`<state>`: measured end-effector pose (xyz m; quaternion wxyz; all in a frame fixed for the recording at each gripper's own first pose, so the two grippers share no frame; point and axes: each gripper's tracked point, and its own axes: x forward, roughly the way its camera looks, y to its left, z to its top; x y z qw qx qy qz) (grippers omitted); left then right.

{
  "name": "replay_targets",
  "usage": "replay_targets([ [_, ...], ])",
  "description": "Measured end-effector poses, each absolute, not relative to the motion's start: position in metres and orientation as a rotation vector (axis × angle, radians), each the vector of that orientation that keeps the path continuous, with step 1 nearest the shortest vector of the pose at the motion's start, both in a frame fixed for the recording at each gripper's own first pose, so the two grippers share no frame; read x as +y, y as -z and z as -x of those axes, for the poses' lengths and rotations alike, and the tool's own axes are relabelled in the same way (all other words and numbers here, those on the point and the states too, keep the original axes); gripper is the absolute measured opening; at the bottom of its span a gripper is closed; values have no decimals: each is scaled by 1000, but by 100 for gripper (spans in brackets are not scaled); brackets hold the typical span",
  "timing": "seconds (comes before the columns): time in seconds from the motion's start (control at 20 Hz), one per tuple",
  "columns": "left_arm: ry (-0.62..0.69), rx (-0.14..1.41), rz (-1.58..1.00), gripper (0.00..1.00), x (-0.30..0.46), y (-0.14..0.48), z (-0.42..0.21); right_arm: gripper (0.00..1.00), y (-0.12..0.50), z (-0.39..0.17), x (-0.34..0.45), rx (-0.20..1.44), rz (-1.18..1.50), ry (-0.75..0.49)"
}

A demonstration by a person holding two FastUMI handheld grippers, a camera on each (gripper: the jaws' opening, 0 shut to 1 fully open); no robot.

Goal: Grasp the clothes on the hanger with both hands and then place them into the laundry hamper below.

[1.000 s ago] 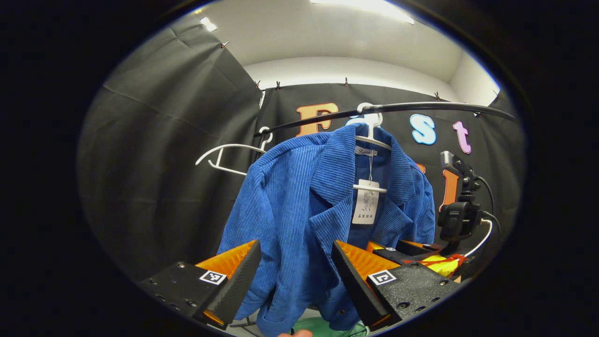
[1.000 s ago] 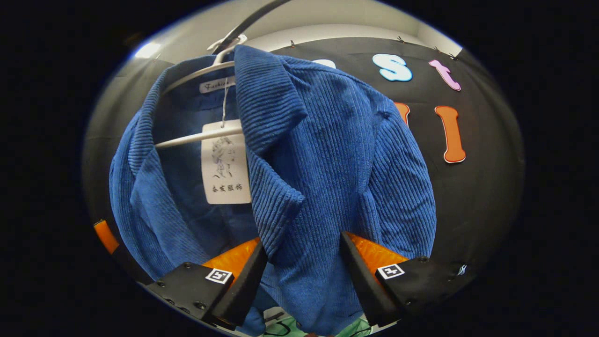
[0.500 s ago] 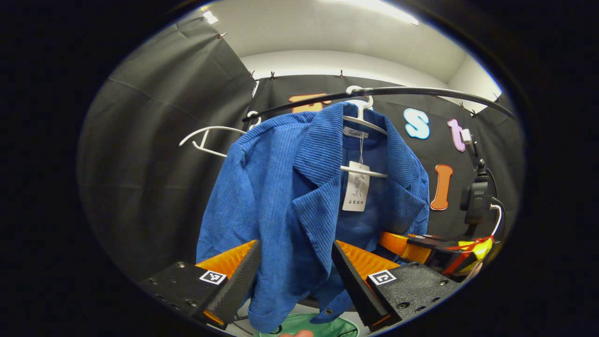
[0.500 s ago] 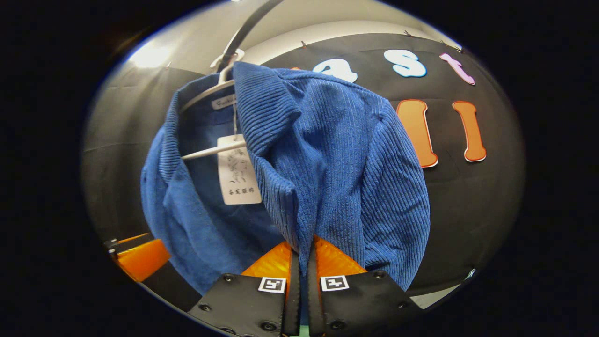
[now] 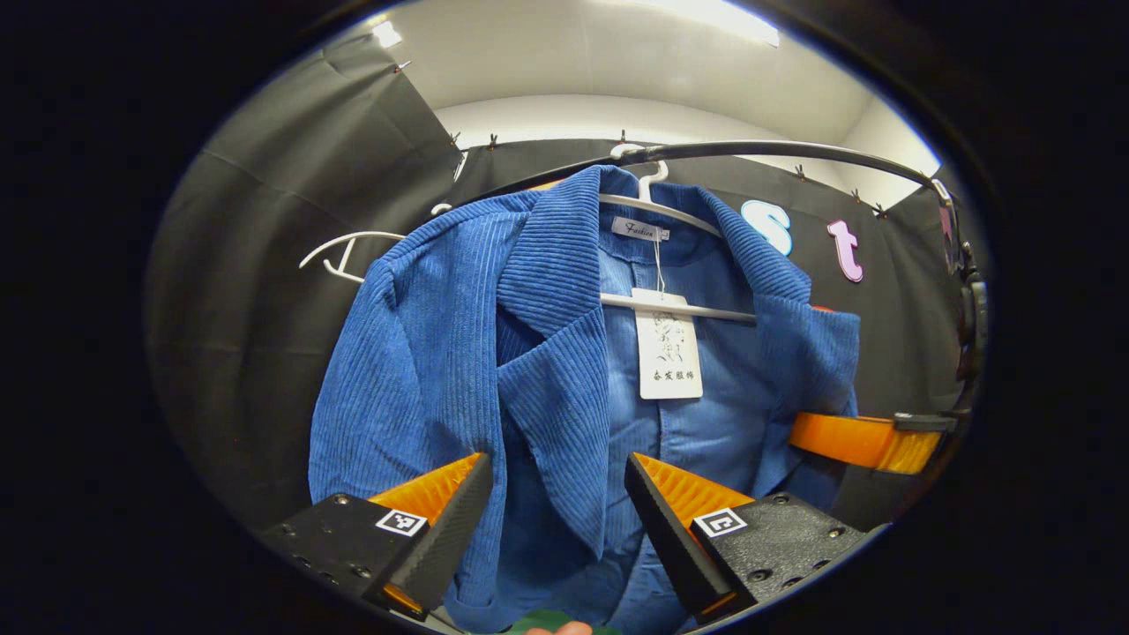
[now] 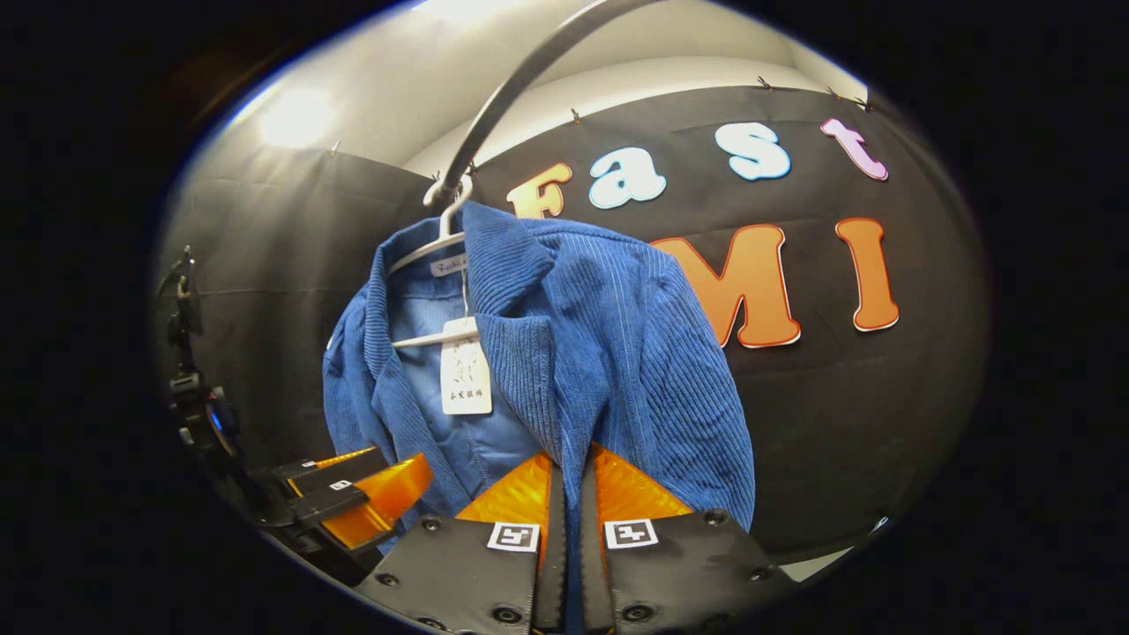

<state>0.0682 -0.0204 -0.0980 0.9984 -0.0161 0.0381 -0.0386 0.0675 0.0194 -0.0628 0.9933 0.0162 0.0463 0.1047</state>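
Observation:
A blue corduroy jacket (image 5: pixel 441 353) hangs on a white hanger (image 5: pixel 679 212) from a black rail (image 5: pixel 776 150), with a paper tag (image 5: pixel 668 348) at its collar. My left gripper (image 5: pixel 556 467) is open, and the jacket's left lapel and front edge hang between its fingers. My right gripper (image 6: pixel 571 459) is shut on the jacket's (image 6: pixel 635 353) other front edge, low down. In the left gripper view, one finger of the right gripper (image 5: pixel 860 441) pokes out from behind the jacket's right side. The left gripper (image 6: pixel 353 494) sits low at the left in the right gripper view.
An empty white hanger (image 5: pixel 353 251) hangs on the same rail to the left of the jacket. A sliver of the green hamper (image 5: pixel 538 620) shows under the jacket's hem. Black cloth walls close in behind and on both sides.
The right gripper closed on the jacket's front edge and then drew back, holding it. The left gripper moved in closer, so the lapel now hangs between its open fingers.

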Motion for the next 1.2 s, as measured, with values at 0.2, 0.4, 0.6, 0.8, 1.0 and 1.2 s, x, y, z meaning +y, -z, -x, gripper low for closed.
replay_targets([
  [0.2,62,49,44,95,-23,99,-80,3,32,-61,18,-14,38,-183],
  [0.4,12,15,12,95,-13,97,-94,10,22,-49,20,-6,45,-206],
  [0.6,-44,-19,-4,72,12,88,-104,10,-1,-43,10,-74,34,-165],
  [0.8,-59,-30,-47,28,34,76,-108,10,-14,-41,8,-121,45,-158],
  [1.0,-35,-22,-91,4,40,61,-97,10,-21,-42,10,-150,79,-140],
  [1.2,-73,-103,-179,2,47,11,-77,10,-25,-46,8,-177,91,-110],
])
